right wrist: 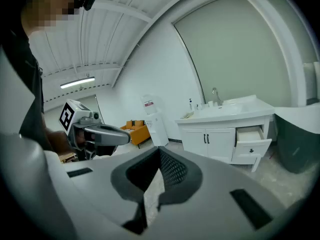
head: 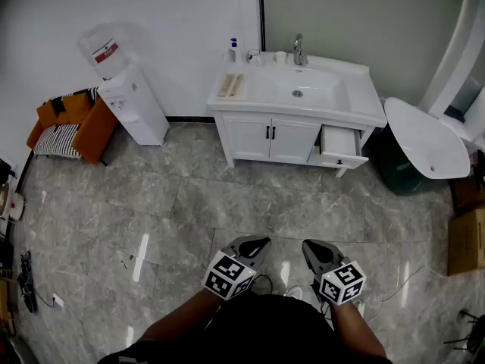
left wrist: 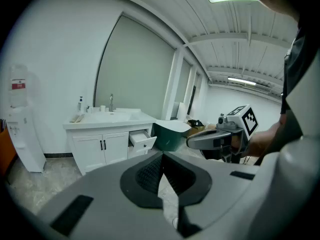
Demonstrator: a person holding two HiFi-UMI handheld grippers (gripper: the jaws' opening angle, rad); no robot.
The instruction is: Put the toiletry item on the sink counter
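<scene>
Grey marbled floor (head: 227, 203) lies between the person and the white sink cabinet (head: 265, 139), which stands well apart from both grippers against the far wall. Its counter (head: 364, 101) is mostly bare around the basin. A water dispenser (head: 132, 105) stands to its left, and the cabinet's right-hand drawer (head: 339, 142) hangs open.

The left gripper (head: 261, 243) and the right gripper (head: 308, 246) sit close to the person's body. In each gripper's own view the jaws are closed together with nothing between them.

The toiletry item cannot be picked out in any view. It may lie in the open drawer, but its inside is too small to read. A small bottle (head: 233, 50) already stands at the counter's back left corner.

An item of that kind would likely be light, stiff plastic with a smooth, slightly slippery skin. It is probably best gripped across the middle of its body rather than by the cap.

The only writing is a red-and-white label (head: 106, 51) on the dispenser's jug, too small to read, and no brand shows.
</scene>
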